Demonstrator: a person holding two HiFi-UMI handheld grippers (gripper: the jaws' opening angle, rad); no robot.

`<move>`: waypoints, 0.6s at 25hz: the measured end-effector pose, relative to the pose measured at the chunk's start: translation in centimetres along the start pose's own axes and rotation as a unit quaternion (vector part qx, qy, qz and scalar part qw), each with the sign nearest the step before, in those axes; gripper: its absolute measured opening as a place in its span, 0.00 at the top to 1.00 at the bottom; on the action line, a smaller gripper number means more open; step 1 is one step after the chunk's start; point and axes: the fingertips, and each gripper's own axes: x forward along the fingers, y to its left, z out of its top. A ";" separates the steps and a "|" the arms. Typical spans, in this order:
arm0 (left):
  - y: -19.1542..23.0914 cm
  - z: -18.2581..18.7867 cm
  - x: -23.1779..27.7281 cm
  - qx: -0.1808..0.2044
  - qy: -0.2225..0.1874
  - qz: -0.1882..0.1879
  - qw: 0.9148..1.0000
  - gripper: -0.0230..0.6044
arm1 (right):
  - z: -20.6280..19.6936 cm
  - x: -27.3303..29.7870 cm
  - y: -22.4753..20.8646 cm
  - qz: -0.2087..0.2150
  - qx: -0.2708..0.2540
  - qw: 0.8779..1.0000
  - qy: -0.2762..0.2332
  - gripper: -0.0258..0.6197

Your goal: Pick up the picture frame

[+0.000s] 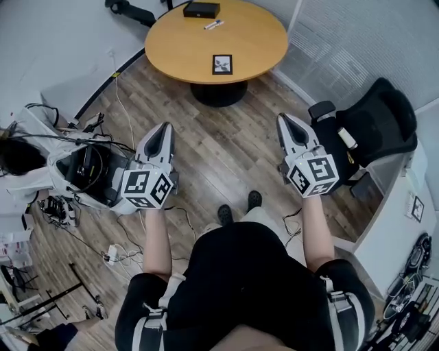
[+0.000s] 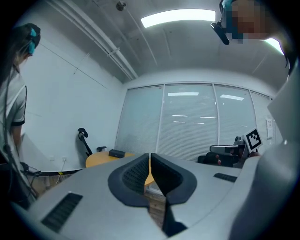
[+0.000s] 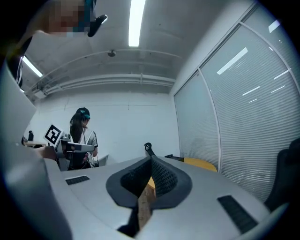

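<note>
At the far left of the head view, on the wooden floor, an open white bag [image 1: 65,171] holds black gear and a loop of cable. A person [image 1: 15,158] is just beside it at the picture's edge. Only the gripper views show people upright. The left gripper view catches one at its left rim, and the right gripper view shows one standing by the white wall.

My left tool [image 1: 167,128] points level over the floor and is clenched on nothing. In its own view [image 2: 149,161] the two dark pads meet at the tip, with only floor and a strip of orange showing through the slit.

The picture frame [image 1: 222,64] lies flat on the round orange surface [image 1: 171,58], close to its near edge and well apart from both tools. Only the head view shows it. The left gripper view gives the surface [image 2: 101,159] almost edge-on, and the right gripper view gives only a sliver of it [image 3: 201,163].

At the far edge sits a black box [image 1: 202,9] [image 2: 116,153]. It is closed, so I cannot tell whether anything is in it. A marker pen [image 1: 213,25] lies just beside the box, on the side toward the frame.

My right tool [image 1: 282,118] [image 3: 151,161] is likewise level, clenched and empty, its pads together. To its right a black office chair [image 1: 374,123] stands on the floor near the wall of blinds.
</note>
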 end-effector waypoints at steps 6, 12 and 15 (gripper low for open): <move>-2.1 0.7 -2.1 0.011 -0.003 -0.036 0.999 0.91 | -0.3 -1.2 4.7 0.025 0.002 1.000 -0.003 0.93; -3.5 -0.2 -1.3 0.022 0.018 -0.067 0.997 0.91 | -2.1 -0.7 5.8 0.049 0.001 0.999 0.021 0.93; -3.7 -0.9 0.5 0.027 0.029 -0.066 0.997 0.91 | -2.6 0.3 4.4 0.052 0.004 0.998 0.026 0.93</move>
